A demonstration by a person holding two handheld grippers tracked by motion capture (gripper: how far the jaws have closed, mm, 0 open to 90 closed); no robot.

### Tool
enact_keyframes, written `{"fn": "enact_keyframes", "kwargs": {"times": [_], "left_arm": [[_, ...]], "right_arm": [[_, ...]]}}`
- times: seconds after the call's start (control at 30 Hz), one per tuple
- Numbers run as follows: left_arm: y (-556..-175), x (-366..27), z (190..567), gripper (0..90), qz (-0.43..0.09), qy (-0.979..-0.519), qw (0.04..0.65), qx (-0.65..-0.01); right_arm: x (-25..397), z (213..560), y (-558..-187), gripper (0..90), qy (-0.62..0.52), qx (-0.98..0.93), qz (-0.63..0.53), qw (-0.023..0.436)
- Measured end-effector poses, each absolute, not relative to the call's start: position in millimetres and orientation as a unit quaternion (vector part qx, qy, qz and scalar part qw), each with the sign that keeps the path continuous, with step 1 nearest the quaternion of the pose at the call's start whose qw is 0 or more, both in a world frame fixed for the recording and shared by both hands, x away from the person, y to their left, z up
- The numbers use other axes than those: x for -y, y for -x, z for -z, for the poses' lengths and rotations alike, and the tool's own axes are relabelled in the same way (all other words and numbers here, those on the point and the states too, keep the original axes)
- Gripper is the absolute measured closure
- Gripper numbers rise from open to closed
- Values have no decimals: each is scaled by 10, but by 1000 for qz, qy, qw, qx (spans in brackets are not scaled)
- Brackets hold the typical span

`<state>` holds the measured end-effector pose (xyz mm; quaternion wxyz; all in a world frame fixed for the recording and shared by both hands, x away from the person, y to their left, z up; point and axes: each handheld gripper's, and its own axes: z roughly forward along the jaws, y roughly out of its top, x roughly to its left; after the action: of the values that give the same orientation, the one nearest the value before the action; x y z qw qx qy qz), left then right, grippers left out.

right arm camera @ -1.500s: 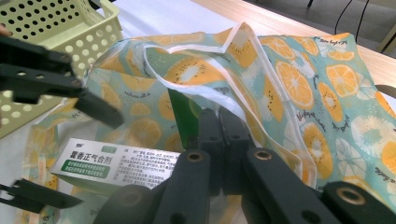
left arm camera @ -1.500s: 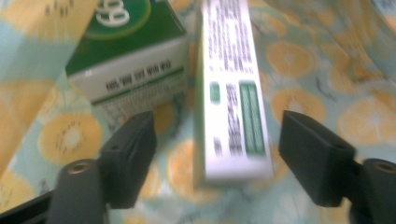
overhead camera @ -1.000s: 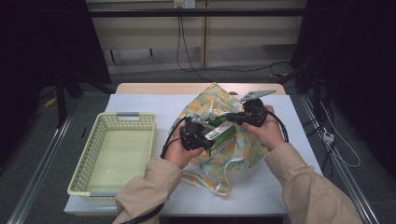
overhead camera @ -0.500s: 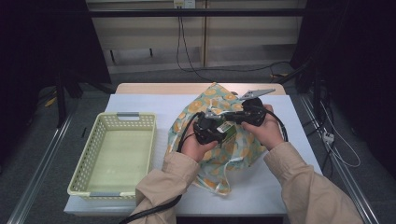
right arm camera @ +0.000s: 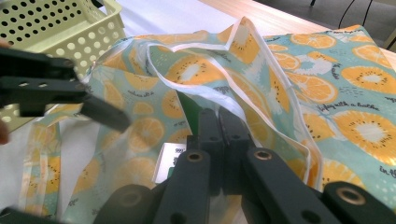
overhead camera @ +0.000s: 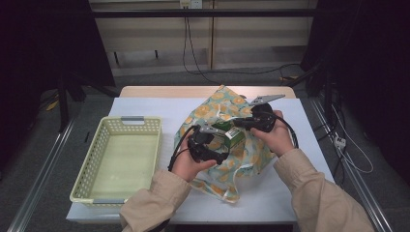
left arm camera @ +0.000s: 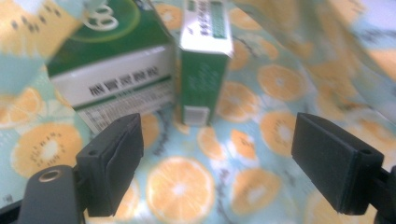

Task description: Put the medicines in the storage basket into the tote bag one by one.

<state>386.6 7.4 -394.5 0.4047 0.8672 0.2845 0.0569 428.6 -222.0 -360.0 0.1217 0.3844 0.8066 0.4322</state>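
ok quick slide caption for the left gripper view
Open left gripper facing two green boxes on the orange-slice print bag.

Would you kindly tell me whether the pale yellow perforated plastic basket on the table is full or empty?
Empty. In the high view the pale yellow perforated plastic basket shows its bare floor from wall to wall, with nothing lying in it.
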Motion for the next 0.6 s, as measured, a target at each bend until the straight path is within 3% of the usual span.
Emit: {"fn": "enact_keyframes", "kwargs": {"times": [0.6], "left_arm": [[-3531, -260, 4254, 145, -37, -869, 408, -277]], "right_arm": [[2248, 3685, -4300, 900, -391, -808, -424, 119]]}}
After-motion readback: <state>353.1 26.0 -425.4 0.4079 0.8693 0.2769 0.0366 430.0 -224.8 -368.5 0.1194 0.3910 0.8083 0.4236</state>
